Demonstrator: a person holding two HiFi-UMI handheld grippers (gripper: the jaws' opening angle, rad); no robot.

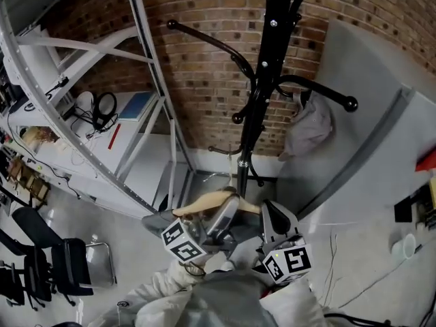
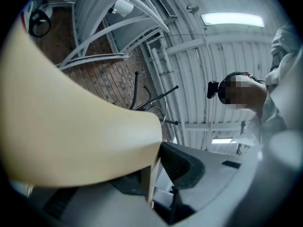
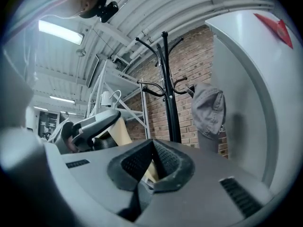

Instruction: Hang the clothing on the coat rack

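Note:
A black coat rack (image 1: 269,80) stands against the brick wall, and a grey garment (image 1: 310,128) hangs from one of its right hooks. Below it, my left gripper (image 1: 228,206) is shut on a pale wooden hanger (image 1: 204,201). Pale clothing (image 1: 225,298) bunches under both grippers at the bottom edge. My right gripper (image 1: 269,213) sits at the hanger's right end. In the left gripper view the hanger (image 2: 71,126) fills the frame, pinched at my left gripper (image 2: 156,160). In the right gripper view my right gripper (image 3: 152,150) is shut, with a sliver of hanger between its pads; the rack (image 3: 168,93) rises ahead.
A white metal shelving frame (image 1: 136,114) leans at the left over a white bench with headphones (image 1: 102,107). Black chairs (image 1: 41,257) stand at the lower left. A grey partition (image 1: 381,148) closes off the right side, close to the rack.

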